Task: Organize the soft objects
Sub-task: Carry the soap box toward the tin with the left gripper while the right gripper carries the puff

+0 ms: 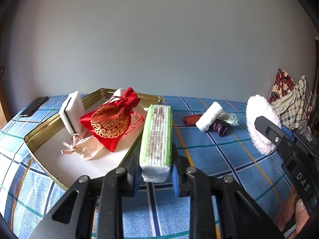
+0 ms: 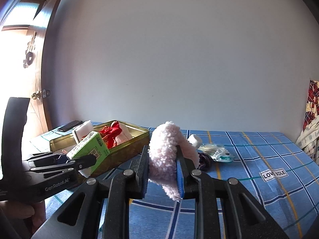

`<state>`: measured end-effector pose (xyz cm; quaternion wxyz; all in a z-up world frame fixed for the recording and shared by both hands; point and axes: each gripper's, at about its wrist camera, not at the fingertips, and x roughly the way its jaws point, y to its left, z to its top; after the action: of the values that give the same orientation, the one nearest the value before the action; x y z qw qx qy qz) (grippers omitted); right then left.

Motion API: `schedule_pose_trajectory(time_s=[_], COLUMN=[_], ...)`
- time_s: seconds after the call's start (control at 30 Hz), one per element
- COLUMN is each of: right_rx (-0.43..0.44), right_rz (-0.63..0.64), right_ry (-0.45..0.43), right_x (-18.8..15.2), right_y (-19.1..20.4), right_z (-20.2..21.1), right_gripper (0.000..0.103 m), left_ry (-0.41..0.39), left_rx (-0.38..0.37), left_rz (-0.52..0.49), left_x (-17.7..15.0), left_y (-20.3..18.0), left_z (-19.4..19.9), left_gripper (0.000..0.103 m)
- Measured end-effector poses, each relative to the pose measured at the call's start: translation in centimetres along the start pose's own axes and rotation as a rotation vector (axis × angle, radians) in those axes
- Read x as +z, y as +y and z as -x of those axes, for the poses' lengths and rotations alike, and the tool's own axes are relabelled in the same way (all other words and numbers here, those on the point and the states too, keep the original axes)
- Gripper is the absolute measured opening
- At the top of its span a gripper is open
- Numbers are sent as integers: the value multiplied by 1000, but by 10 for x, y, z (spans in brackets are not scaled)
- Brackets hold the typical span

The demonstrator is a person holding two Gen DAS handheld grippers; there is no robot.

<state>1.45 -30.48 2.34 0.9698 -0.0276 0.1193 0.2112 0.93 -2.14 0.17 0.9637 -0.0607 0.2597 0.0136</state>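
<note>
My left gripper [image 1: 155, 176] is shut on a green and white tissue pack [image 1: 156, 139] and holds it above the right edge of the gold tin tray [image 1: 39, 128]. The tray holds a red and gold pouch [image 1: 110, 120], a white sponge [image 1: 72, 111] and a pink drawstring bag [image 1: 85, 149]. My right gripper [image 2: 162, 176] is shut on a fluffy pink pad [image 2: 165, 149], held above the blue checked cloth [image 2: 259, 159]. That pad [image 1: 261, 123] and the right gripper show at the right of the left wrist view. The tissue pack [image 2: 89, 152] shows in the right wrist view.
On the cloth to the right of the tray lie a white roll [image 1: 209, 119], a red piece [image 1: 191, 119], a purple item [image 1: 219, 129] and a packet of cotton swabs [image 1: 229, 117]. A black phone [image 1: 33, 106] lies far left. Plaid fabric [image 1: 289, 103] piles at the right.
</note>
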Motion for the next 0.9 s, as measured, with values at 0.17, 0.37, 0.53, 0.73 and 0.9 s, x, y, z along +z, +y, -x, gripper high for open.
schedule_pose_trajectory(time_s=[0.17, 0.37, 0.53, 0.73, 0.9], right_rx=[12, 24, 32, 49, 55], right_rz=[3, 4, 5, -1, 1], right_ry=[-1, -4, -4, -4, -5], right_x=[-1, -1, -1, -1, -1], right_y=[7, 10, 11, 12, 13], right_z=[0, -1, 0, 0, -2], right_gripper=[25, 25, 25, 25, 25], left_ry=[-2, -4, -2, -24, -28], left_rx=[1, 4, 6, 24, 27], left_rz=[8, 13, 29, 39, 60], left_x=[0, 0, 0, 0, 1], left_y=[3, 7, 14, 24, 35], left_z=[2, 4, 4, 10, 12], left_gripper=[23, 23, 23, 23, 23])
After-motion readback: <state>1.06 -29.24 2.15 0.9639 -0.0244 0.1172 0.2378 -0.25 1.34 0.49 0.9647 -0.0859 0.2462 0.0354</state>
